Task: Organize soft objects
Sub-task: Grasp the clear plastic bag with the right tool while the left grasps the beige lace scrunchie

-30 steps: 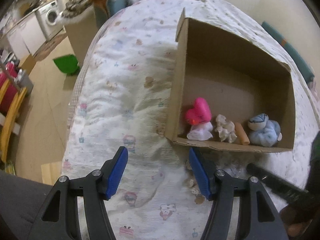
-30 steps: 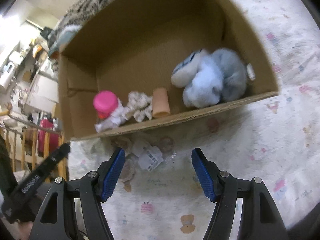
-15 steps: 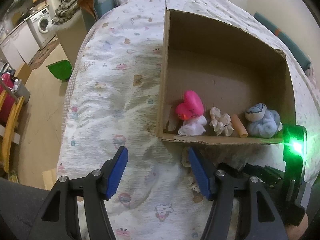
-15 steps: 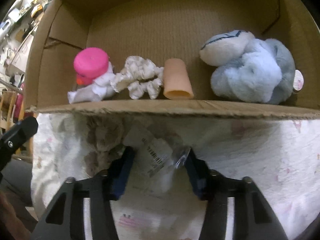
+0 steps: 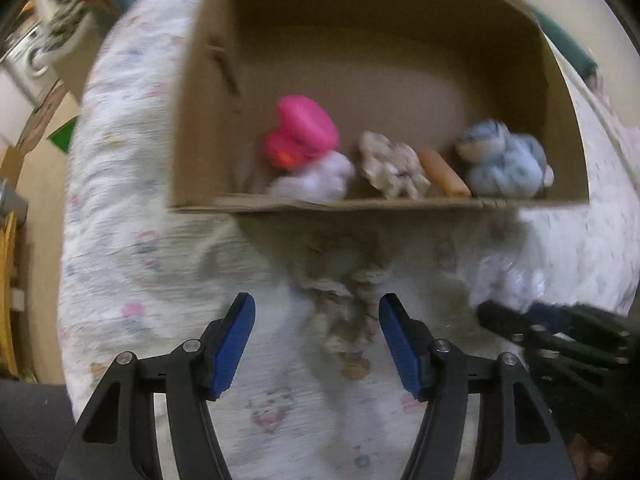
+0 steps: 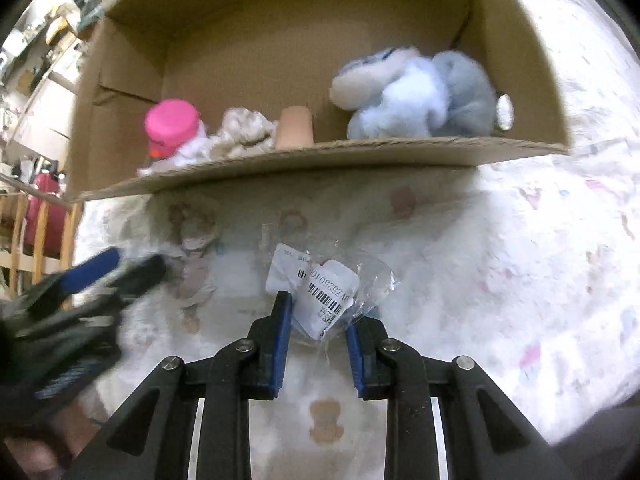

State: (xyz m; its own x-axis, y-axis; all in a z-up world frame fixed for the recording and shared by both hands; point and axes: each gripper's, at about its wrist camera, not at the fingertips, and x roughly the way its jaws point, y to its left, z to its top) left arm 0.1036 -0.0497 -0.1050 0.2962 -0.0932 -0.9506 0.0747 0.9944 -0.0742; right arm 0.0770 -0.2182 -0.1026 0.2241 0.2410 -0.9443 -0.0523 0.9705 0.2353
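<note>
Because the right gripper (image 6: 315,330) pinches only the crinkly clear bag with a barcode label (image 6: 320,288), lying on the printed quilt (image 6: 520,264) just before the cardboard box (image 6: 320,156), the film may slip free. Beside it, the left gripper (image 5: 313,334), spread wide, straddles a brownish plush toy (image 5: 344,300) and could snag the quilt.

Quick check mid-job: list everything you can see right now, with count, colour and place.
cardboard box: one, brown, open, on the bed
pink toy: one, pink, box front left
white cloth: one, white, under the pink toy
cream scrunchie: one, off-white, box front middle
peach tube: one, peach, beside the scrunchie
blue plush: one, pale blue and grey, box front right
clear packet: one, transparent with white barcode label, before the box
beige plush: one, beige, on the bedcover, blurred
bedcover: one, white, printed
left hand-held gripper: open
right hand-held gripper: closed on the packet
</note>
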